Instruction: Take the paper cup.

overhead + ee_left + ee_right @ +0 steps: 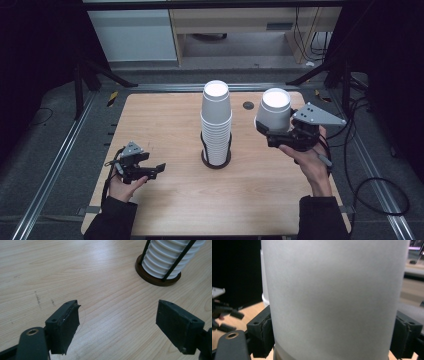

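- White paper cup point(274, 111): sitting upside down between the jaws of the right gripper point(272, 134), held in the air just right of the stack, above the tabletop point(165, 115); in the right gripper view its wall point(334, 297) is spanning the gap from one pad to the other, so the gripper is clamping it by the sides, probably to keep it steady while it is being carried.
- White cup stack point(216, 125): standing upright near the tabletop's middle; black rods of a holder point(216, 159) with a dark round base are running up its sides, seemingly keeping the column from toppling; in the left gripper view the base point(157, 277) is lying ahead and to the right.
- Left gripper point(150, 170): resting low near the tabletop's left edge, well apart from the stack; its jaws are standing apart with bare wood between them point(117, 322); it is gripping nothing, seemingly waiting out of the way.
- Judgement: the single cup is either heading for the stack or leaving it; which, I cannot tell.
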`<act>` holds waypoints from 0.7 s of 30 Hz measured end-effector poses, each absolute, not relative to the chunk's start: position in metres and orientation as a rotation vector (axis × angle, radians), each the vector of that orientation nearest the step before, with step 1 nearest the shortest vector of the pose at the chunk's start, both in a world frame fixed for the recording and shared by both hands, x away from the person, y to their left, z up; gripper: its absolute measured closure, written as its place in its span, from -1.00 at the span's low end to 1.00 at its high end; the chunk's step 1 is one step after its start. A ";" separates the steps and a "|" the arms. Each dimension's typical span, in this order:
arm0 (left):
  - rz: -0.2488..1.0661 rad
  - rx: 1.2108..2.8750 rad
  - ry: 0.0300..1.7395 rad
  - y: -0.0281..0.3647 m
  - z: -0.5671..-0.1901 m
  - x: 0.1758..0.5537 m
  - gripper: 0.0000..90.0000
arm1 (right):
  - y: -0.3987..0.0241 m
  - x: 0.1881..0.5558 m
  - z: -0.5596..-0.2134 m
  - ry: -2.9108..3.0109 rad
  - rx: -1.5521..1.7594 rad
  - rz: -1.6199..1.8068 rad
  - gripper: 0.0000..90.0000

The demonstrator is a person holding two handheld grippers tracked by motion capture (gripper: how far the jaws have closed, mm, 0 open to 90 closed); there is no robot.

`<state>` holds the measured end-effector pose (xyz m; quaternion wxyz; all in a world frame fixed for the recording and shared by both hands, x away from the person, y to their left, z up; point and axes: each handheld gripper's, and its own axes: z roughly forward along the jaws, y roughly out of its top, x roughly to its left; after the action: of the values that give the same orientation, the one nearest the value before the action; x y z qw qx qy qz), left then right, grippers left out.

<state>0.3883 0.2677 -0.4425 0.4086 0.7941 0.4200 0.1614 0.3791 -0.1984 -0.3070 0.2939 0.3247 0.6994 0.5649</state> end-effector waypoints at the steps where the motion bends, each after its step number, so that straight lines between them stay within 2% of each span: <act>1: 0.407 2.006 1.053 0.267 -0.443 0.388 -0.59 | -0.201 0.378 -0.312 1.867 0.871 1.501 -0.71; 21: 0.361 2.053 0.979 0.257 -0.437 0.383 -0.60 | -0.204 0.365 -0.387 2.086 0.884 1.442 -0.71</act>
<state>0.3832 0.2570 -0.4370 0.4074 0.8142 0.3882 0.1430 0.3646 -0.2040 -0.3874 0.2260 0.3205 0.7568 0.5230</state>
